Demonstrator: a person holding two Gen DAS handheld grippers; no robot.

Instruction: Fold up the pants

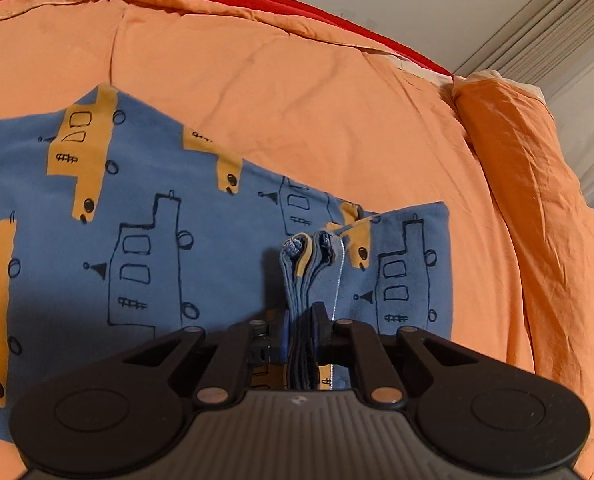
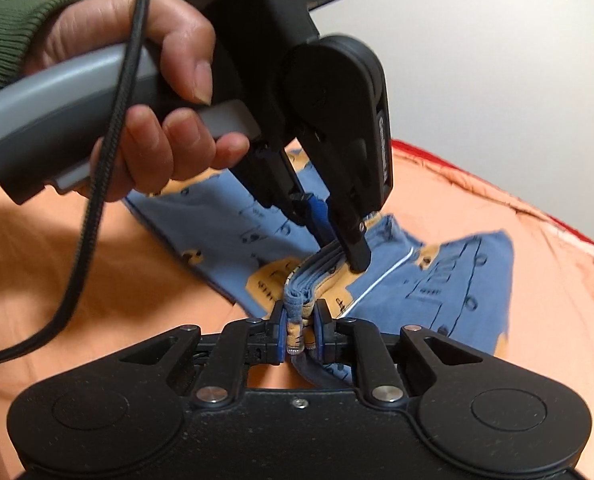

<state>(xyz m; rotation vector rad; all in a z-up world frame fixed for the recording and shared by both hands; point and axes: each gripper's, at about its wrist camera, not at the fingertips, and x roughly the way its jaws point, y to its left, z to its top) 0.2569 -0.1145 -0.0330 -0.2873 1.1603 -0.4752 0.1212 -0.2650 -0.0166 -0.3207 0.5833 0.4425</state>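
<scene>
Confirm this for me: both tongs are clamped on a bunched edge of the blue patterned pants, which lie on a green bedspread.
Not quite. The bedspread is orange, not green; both wrist views show it. The rest holds: the left tongs and the right tongs are each clamped on a bunched edge of the blue patterned pants. The only green in view is the person's sleeve.

A home bedroom: orange duvet (image 1: 297,92) on a bed, curtain (image 1: 557,28) beside

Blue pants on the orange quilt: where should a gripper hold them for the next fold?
Probably the bunched, layered hem edge of the blue pants, from above and the near side, pads across the stack. The left gripper and right gripper are both clamped there; elsewhere the cloth lies flat on the orange quilt.
</scene>
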